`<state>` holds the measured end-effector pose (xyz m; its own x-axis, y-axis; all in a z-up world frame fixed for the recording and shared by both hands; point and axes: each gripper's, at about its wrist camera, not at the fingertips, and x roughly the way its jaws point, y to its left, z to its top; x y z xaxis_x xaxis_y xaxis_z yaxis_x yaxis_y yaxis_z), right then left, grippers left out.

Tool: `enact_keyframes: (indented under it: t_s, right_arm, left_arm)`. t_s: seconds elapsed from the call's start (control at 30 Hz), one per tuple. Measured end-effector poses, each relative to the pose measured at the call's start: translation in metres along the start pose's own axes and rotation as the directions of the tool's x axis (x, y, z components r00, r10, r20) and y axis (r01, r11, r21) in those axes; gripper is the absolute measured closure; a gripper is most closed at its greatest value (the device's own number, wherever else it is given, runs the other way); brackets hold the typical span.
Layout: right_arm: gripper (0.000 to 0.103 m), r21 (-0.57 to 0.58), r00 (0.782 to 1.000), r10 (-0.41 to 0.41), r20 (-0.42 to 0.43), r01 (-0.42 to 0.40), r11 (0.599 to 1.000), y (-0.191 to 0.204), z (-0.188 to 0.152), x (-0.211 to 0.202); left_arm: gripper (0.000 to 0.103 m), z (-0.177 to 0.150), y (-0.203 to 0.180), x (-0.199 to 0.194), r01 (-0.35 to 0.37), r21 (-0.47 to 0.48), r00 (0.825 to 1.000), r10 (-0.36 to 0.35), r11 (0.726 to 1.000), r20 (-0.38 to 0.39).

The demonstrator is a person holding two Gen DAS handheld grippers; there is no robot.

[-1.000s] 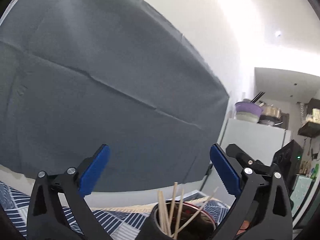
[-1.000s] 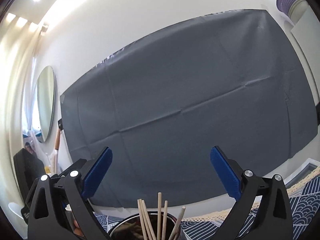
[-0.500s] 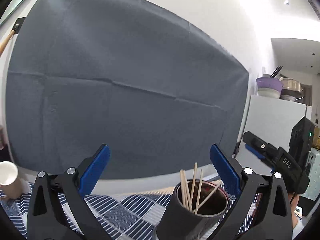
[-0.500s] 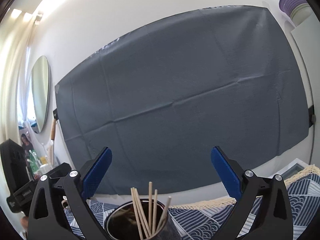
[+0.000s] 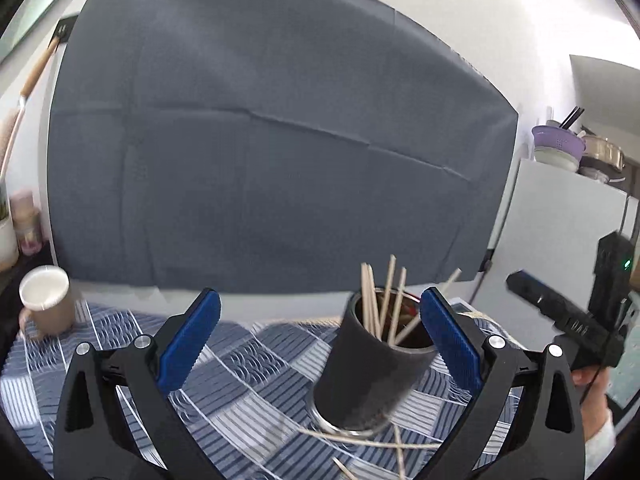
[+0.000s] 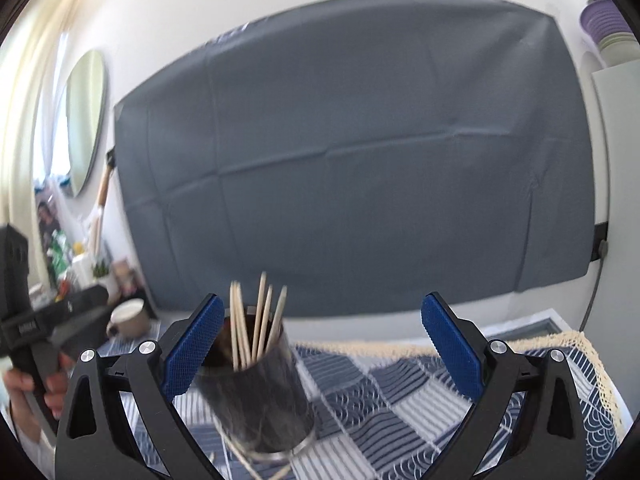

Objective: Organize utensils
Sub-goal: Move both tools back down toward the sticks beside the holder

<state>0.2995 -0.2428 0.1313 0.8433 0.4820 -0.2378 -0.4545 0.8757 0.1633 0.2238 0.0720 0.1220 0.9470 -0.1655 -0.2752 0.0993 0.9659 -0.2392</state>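
Both pairs of blue-padded fingers stand spread wide with nothing between their pads; the left gripper (image 5: pixel 320 336) frames the lower middle of the left wrist view, and the right gripper (image 6: pixel 322 338) does the same in the right wrist view; neither touches anything.

A dark cylindrical holder (image 5: pixel 372 368) stands on the cloth at lower centre-right of the left wrist view, close beside the inner face of the right-hand blue pad (image 5: pixel 450 346), though whether they touch cannot be told; in the right wrist view the same holder (image 6: pixel 256 392) sits at lower left, just beside the left-hand blue pad (image 6: pixel 192 350), and is blurred; several thin wooden sticks (image 5: pixel 384 300) rise from its mouth, fanned and tilted; a few loose sticks (image 5: pixel 380 442) lie flat on the cloth at its base, low in the frame, crossing one another.

Under it all lies a blue and white patterned tablecloth (image 5: pixel 248 364), with a cream fringed edge (image 6: pixel 584 356) at lower right of the right wrist view; a brown mug (image 5: pixel 48 302) with a pale inside sits at the left edge of the left wrist view, well apart from the holder; a large grey sheet (image 5: pixel 280 152) fills the wall behind; a white cabinet (image 5: pixel 560 240) stands at the right, with a purple bowl (image 5: pixel 558 144) on top.
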Motion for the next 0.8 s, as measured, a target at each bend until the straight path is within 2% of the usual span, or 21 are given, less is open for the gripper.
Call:
enact_keyframes:
  t_s: [0.1, 0.17, 0.27, 0.37, 0.43, 0.53, 0.6, 0.7, 0.77, 0.8]
  right_arm:
    - [0.008, -0.027, 0.993, 0.061, -0.103, -0.064, 0.998, 0.001, -0.018, 0.008]
    - [0.008, -0.069, 0.975, 0.096, -0.202, -0.112, 0.991, 0.008, -0.036, 0.019]
    - [0.008, -0.159, 0.948, 0.111, -0.297, -0.164, 0.974, 0.021, -0.061, 0.035]
    - [0.008, -0.237, 0.914, 0.098, -0.395, -0.204, 0.95, 0.035, -0.093, 0.051]
    - [0.009, -0.268, 0.895, 0.071, -0.441, -0.207, 0.941, 0.04, -0.106, 0.058]
    - [0.01, -0.266, 0.875, 0.066, -0.48, -0.217, 0.939, 0.042, -0.118, 0.064]
    - [0.01, -0.267, 0.871, 0.053, -0.489, -0.207, 0.941, 0.042, -0.121, 0.066]
    - [0.042, -0.312, 0.843, 0.003, -0.538, -0.202, 0.928, 0.047, -0.13, 0.069]
    - [0.042, -0.315, 0.82, -0.007, -0.573, -0.212, 0.925, 0.049, -0.137, 0.077]
    - [0.048, -0.319, 0.811, -0.009, -0.585, -0.22, 0.922, 0.05, -0.141, 0.079]
  left_arm:
    - [0.006, -0.011, -0.001, -0.003, -0.029, -0.028, 0.998, 0.028, 0.999, -0.05]
    - [0.006, -0.021, -0.002, -0.004, -0.048, -0.042, 0.996, 0.045, 0.998, -0.078]
    - [0.006, -0.039, -0.005, 0.0, -0.07, -0.05, 0.989, 0.062, 0.996, -0.135]
    - [0.006, -0.061, -0.007, 0.011, -0.127, -0.051, 0.968, 0.113, 0.991, -0.223]
    - [0.006, -0.075, -0.005, 0.017, -0.14, -0.069, 0.955, 0.117, 0.988, -0.274]
    - [0.006, -0.095, -0.005, 0.028, -0.153, -0.089, 0.932, 0.113, 0.984, -0.344]
    - [0.006, -0.106, -0.007, 0.035, -0.152, -0.086, 0.923, 0.11, 0.985, -0.368]
    - [0.006, -0.118, -0.016, 0.046, -0.161, -0.036, 0.899, 0.131, 0.986, -0.418]
    - [0.006, -0.125, -0.021, 0.052, -0.183, 0.0, 0.88, 0.164, 0.983, -0.446]
    - [0.006, -0.128, -0.023, 0.055, -0.178, 0.001, 0.87, 0.158, 0.984, -0.467]
